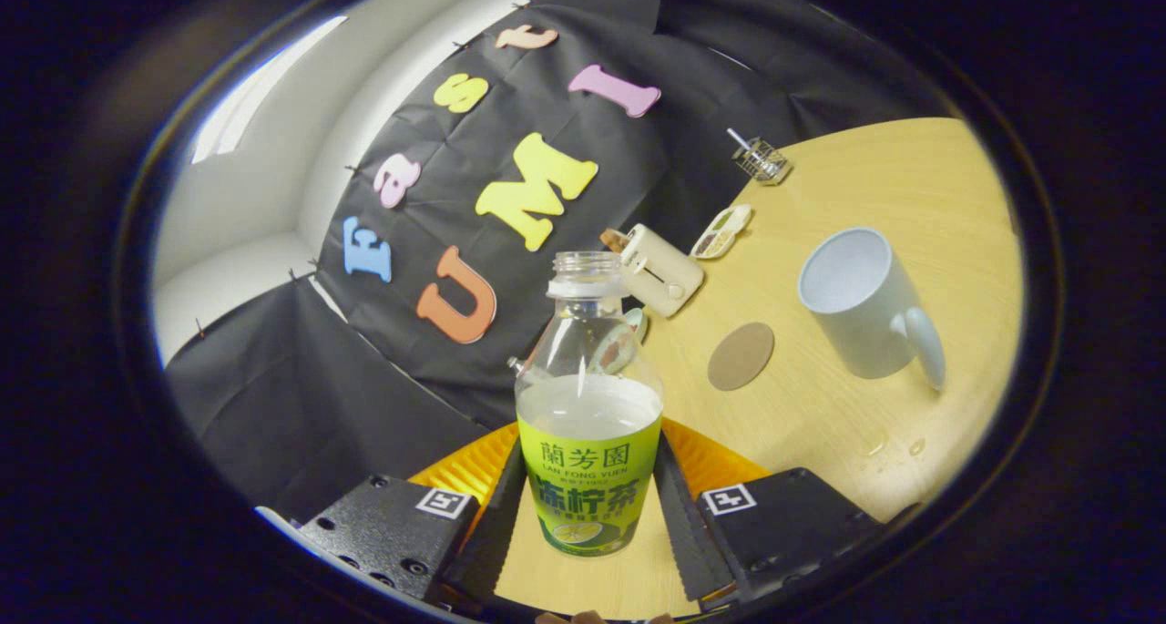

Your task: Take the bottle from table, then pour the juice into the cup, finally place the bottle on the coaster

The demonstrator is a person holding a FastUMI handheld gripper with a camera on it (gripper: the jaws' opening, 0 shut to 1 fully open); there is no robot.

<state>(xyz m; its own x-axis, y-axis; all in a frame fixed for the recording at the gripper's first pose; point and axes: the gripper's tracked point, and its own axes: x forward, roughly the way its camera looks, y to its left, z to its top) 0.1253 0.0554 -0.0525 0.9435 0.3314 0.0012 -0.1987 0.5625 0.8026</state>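
The claw (590,506) has both fingers (496,524) pressed against the bottle (588,424)

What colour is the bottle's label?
Green label, seen in the gripper view, bottle between the gripper fingers.

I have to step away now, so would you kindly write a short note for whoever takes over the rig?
Claw: shut on the bottle, a finger pressing on each side of its label. The view is tilted.
Bottle: cap off, liquid up to about the top of the label.
Cup: stands on the table beyond the claw, inside looks empty.
Coaster: bare, between bottle and cup.
A few drops lie on the table near the cup.
Done: bottle grasped.
Left: pour into the cup, then set the bottle on the coaster.
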